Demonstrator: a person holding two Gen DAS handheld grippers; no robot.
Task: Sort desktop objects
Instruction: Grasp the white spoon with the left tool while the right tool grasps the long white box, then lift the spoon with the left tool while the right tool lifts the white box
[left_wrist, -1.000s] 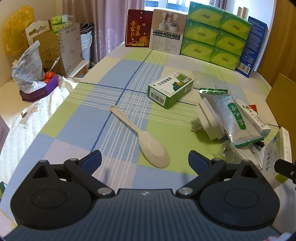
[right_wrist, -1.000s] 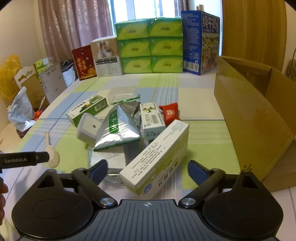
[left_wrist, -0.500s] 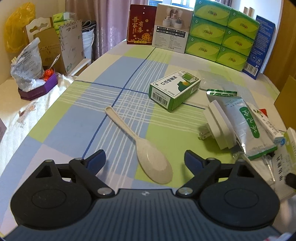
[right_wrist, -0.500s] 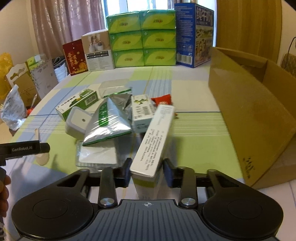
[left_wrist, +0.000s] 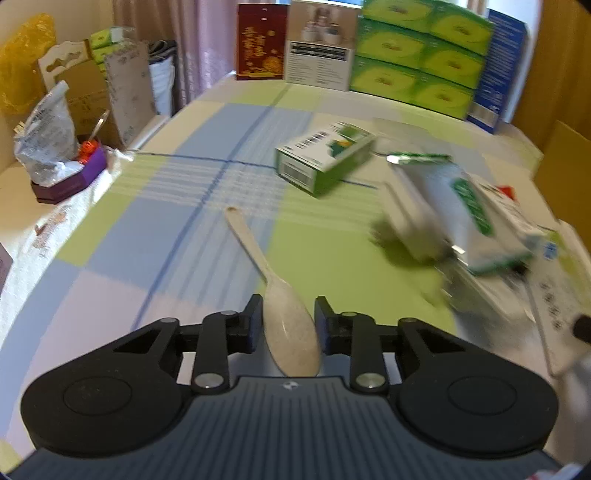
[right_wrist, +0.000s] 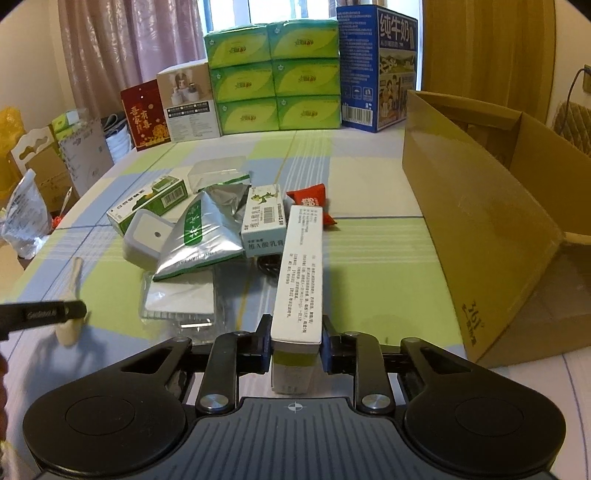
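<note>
Closed since earlier, left gripper (left_wrist: 288, 325) now pinches spoon (left_wrist: 284, 317) near the checked counter's (right_wrist: 369, 266) front edge; right gripper (right_wrist: 294, 349) clamps long white box (right_wrist: 301, 280), lifted beside cardboard carton (right_wrist: 491, 229).

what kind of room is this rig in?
Probably a lived-in home room, not a lab: a table with a checked tablecloth, curtains over a window, and stacked tissue packs beside a milk carton box along the far edge.

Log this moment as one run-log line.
left gripper: shut on spoon | right gripper: shut on white box | cardboard box: open
</note>
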